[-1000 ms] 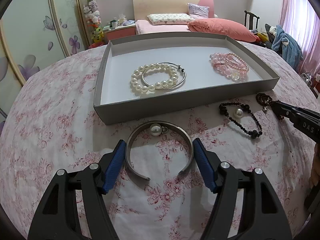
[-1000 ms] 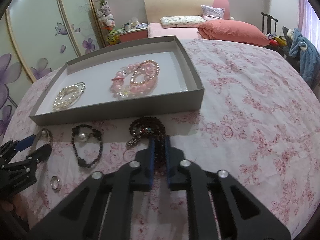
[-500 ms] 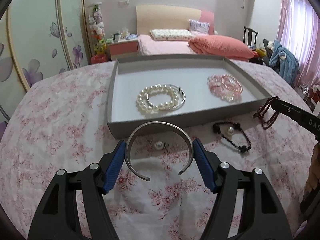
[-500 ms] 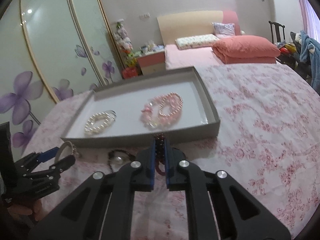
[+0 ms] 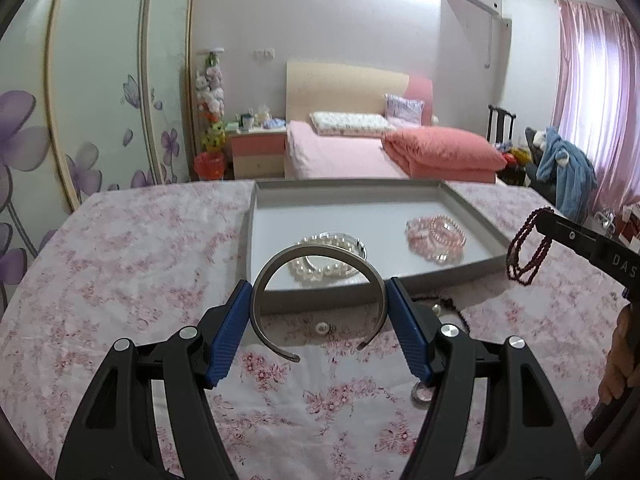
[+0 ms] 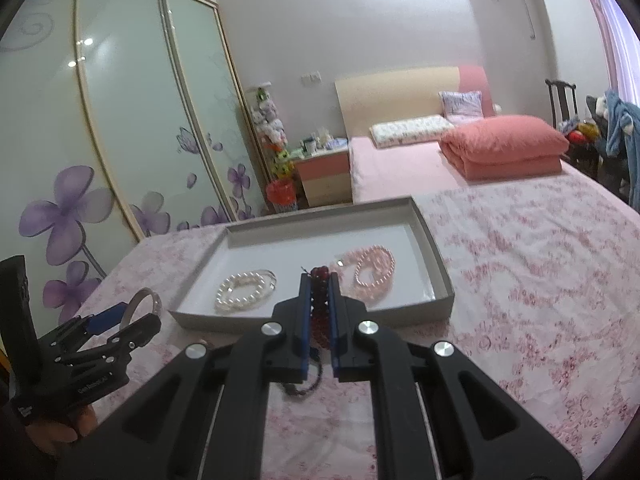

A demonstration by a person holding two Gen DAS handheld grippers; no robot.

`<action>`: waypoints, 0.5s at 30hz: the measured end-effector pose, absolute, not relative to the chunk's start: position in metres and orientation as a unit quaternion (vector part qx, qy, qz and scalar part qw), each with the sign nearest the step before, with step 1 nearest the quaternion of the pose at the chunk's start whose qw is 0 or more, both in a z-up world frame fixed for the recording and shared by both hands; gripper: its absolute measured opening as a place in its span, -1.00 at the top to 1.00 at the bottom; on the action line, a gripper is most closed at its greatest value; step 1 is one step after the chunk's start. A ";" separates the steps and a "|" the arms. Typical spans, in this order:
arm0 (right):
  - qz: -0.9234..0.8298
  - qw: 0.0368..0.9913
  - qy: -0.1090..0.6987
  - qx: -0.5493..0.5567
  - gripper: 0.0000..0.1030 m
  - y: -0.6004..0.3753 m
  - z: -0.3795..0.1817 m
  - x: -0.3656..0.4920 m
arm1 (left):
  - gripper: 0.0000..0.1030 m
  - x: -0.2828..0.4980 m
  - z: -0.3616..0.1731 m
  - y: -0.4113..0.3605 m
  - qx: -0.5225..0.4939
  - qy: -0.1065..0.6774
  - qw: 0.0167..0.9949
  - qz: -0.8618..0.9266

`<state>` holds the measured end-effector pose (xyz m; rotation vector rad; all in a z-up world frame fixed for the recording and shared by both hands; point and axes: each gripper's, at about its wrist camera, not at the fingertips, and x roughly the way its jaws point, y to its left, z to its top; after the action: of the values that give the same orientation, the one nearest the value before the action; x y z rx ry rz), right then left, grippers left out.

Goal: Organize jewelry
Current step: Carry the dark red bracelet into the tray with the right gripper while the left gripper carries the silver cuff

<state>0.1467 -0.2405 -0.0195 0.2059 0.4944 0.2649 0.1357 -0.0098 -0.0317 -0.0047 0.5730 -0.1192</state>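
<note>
- One grey tray is the largest thing on the floral-covered worktop, and the only container. It is shallow and open-topped. Inside lie a white pearl bracelet on the left with a thin silver bangle against it, and a cluster of pink bead bracelets on the right; the middle floor is bare.
- The silver cuff bangle is held in the air in front of the tray's near wall. The left claw is spread wide, its blue pads pressing the cuff's two outer sides. Stiff, smooth metal, likely light and slippery; the open gap faces the camera, so a hard squeeze could flex it or let it pop free.
- The dark red bead strand hangs in loops from the right claw, which is nearly closed and pinches it. Limp and light; it will swing, so lower it until it pools.
- Small pieces rest on the cloth: a black bead bracelet, mostly hidden, a pearl stud and a ring.
</note>
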 end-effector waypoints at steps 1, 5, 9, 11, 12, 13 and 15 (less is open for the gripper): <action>0.131 0.958 0.236 0.098 0.83 -0.239 -0.016 0.144 | -0.32 0.133 -0.029 -0.010 -0.004 0.276 0.960 -0.057; 0.127 0.967 0.205 0.082 0.83 -0.231 -0.002 0.131 | -0.32 0.123 -0.018 -0.009 -0.005 0.248 0.968 -0.047; 0.116 0.978 0.165 0.060 0.83 -0.225 0.011 0.117 | -0.32 0.111 -0.008 -0.010 0.002 0.216 0.976 -0.031; 0.111 0.981 0.150 0.051 0.83 -0.224 0.017 0.112 | -0.32 0.107 -0.002 -0.010 0.006 0.200 0.980 -0.023; 0.108 0.983 0.140 0.048 0.83 -0.223 0.019 0.109 | -0.32 0.106 0.000 -0.010 0.007 0.193 0.981 -0.019; 0.106 0.984 0.132 0.045 0.83 -0.223 0.022 0.108 | -0.32 0.105 0.003 -0.010 0.008 0.186 0.982 -0.016; 0.102 0.987 0.120 0.041 0.83 -0.223 0.025 0.105 | -0.32 0.103 0.007 -0.009 0.008 0.175 0.985 -0.011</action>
<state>0.1055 -0.2226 0.0254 0.0822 0.2402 0.2052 0.1032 -0.0090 0.0070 0.0157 0.3515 -0.0218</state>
